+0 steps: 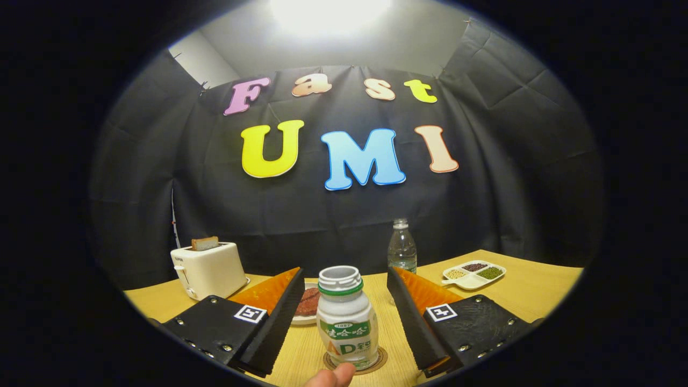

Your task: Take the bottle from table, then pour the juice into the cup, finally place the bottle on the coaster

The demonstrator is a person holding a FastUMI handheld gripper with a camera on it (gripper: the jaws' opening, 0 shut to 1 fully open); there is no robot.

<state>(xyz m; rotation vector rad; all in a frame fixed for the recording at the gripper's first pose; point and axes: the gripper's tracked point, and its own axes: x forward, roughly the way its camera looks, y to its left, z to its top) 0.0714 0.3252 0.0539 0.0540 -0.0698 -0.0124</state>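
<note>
A small white bottle (346, 322) with a green label and an open white neck stands upright on a round brown coaster (382, 359) on the wooden table (301, 349). It sits between the two fingers of my gripper (345, 275), which is open, with a clear gap on each side of the bottle. Neither finger touches it. A person's fingertip (330, 376) shows just in front of the bottle's base.
Beyond the left finger lies a white plate (303, 318) with something reddish-brown on it. A white toaster (208, 270) holding toast stands at the back left. A clear water bottle (402, 248) and a divided dish of beans (474, 273) stand at the back right.
</note>
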